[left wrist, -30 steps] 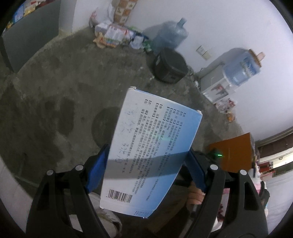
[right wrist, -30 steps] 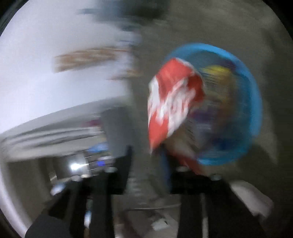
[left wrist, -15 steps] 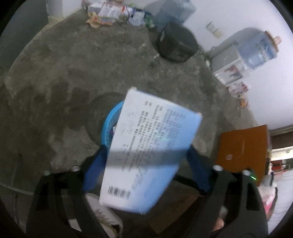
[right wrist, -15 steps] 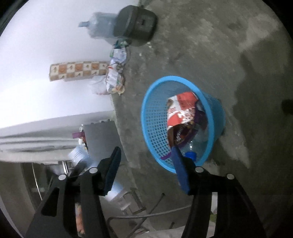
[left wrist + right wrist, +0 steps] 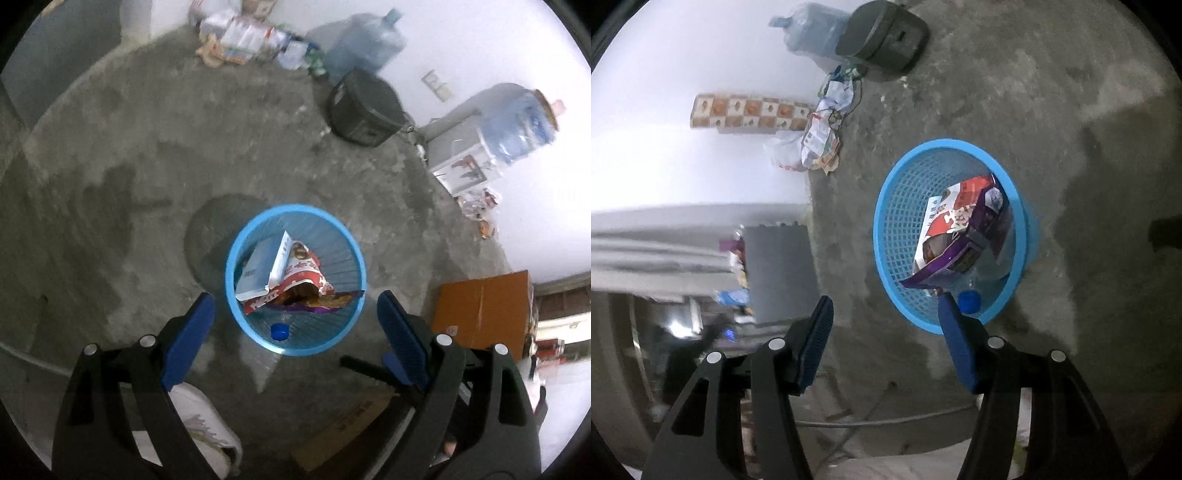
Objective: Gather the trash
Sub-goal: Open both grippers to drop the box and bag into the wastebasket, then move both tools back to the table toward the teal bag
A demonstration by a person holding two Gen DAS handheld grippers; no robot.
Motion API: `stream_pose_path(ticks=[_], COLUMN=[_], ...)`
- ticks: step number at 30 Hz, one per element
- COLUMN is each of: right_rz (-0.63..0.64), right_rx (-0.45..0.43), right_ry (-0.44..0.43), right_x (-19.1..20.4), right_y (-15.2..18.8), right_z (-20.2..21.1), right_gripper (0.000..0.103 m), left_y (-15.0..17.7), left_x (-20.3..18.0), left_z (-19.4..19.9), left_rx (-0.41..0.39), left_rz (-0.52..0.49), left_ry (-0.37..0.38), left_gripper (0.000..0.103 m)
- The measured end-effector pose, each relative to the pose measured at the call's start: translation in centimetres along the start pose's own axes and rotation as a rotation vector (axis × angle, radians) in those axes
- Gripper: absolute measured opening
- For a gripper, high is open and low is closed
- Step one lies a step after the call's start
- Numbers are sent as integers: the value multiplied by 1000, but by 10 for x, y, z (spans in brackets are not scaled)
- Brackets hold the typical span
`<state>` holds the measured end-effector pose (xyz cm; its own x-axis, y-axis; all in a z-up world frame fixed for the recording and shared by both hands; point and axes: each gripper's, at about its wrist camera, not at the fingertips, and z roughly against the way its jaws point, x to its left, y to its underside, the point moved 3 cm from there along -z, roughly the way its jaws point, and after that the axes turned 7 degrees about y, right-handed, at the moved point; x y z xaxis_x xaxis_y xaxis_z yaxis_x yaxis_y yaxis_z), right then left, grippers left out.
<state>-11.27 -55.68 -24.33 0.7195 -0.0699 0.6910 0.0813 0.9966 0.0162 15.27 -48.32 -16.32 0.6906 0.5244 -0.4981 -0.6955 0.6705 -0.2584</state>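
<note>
Left tool [image 5: 295, 306]: jaws wide, nothing between them, released. They had just been opening. It hangs above the bin [image 5: 236, 258], which sits centre frame in its view. Right tool [image 5: 884, 317]: jaws apart, empty; they had just been opening too. Its right finger [image 5: 956, 343] overlaps the bin [image 5: 886, 206] rim in the picture; contact can't be told.

Surface: bare grey concrete floor [image 5: 129, 166] with dark damp patches. White wall [image 5: 480, 44] across the upper right of the left view.

Room, outward: dark round pot [image 5: 364, 107] near the wall, water jug [image 5: 364, 46] behind it, a second jug on a dispenser [image 5: 515, 127] at right, litter heap [image 5: 243, 35] at top, brown carton [image 5: 480, 310] at lower right. White shoe [image 5: 195, 417] at lower left by the left tool.

Bin: blue mesh, upright on the floor. Inside: light-blue box [image 5: 260, 267] leaning on the left wall, red-white bag [image 5: 303, 273] beside it, purple wrapper [image 5: 325, 301] under that, blue bottle cap [image 5: 279, 331] low near the front rim. The right view shows the red bag [image 5: 945, 218] and purple wrapper [image 5: 964, 247] tilted against the bin's right wall.

Change: a second ago the box was clamped in the left tool; now it lies in the bin. The red bag was at the right tool then; it is in the bin too.
</note>
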Motion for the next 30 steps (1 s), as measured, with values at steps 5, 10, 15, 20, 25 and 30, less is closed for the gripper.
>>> stream_pose_path(ticks=[5, 10, 15, 20, 25, 30], right_rz=[242, 486, 677, 832, 987, 1147], right_rx=[-59, -140, -146, -94, -14, 69], right_ry=[131, 165, 115, 52, -1, -74], right_x=[52, 111, 162, 204, 238, 267], right_y=[23, 58, 101, 152, 213, 280], right_z=[19, 46, 68, 75, 74, 73], right_gripper=[58, 69, 72, 75, 75, 75], left_y=[17, 53, 102, 165, 223, 284], left_x=[-16, -8, 25, 71, 116, 164], left_z=[75, 158, 246, 329, 397, 455], left_rx=[-96, -208, -338, -480, -595, -718], left_rz=[-88, -98, -54, 5, 69, 187], left_ry=[23, 20, -15, -114, -217, -305], left_gripper=[85, 85, 85, 85, 85, 85])
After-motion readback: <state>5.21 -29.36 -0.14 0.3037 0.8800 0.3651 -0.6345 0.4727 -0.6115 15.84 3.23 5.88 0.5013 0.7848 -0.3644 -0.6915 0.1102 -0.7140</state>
